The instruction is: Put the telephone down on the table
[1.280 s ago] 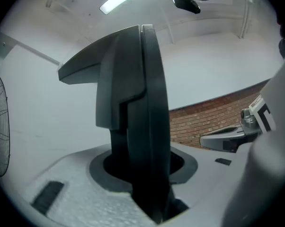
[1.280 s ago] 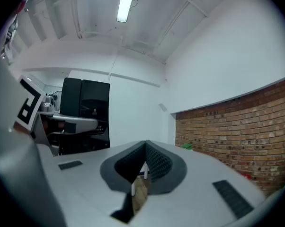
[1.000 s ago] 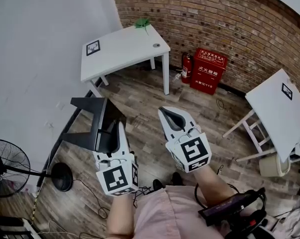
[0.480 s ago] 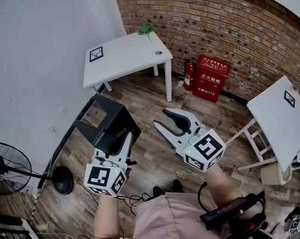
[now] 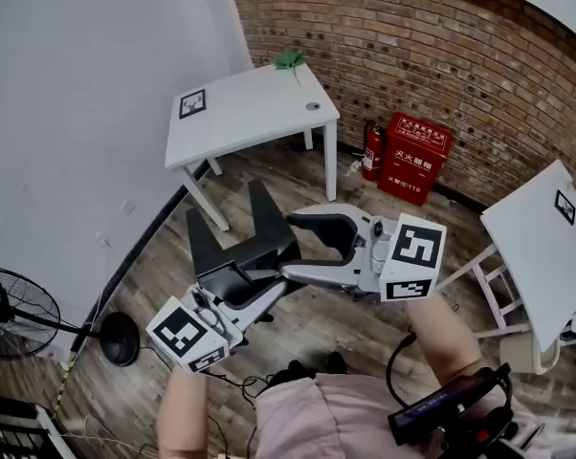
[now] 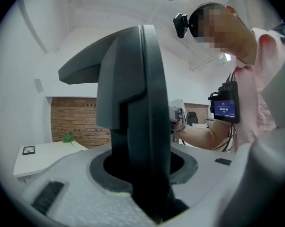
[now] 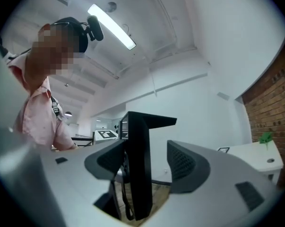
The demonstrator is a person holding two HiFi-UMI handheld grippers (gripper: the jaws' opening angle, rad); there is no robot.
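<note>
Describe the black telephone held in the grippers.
The telephone is matte black and plastic-looking, made of flat angular slabs with a wedge-shaped top. It hangs in mid-air above the wooden floor, clamped edge-on in the left gripper. The right gripper straddles it; its jaws have just been opening and stand apart.

The telephone [image 5: 267, 228] looks matt black plastic, the table [image 5: 254, 113] smooth white, the wall [image 5: 479, 55] rough brick, the floor [image 5: 164, 266] wood
</note>
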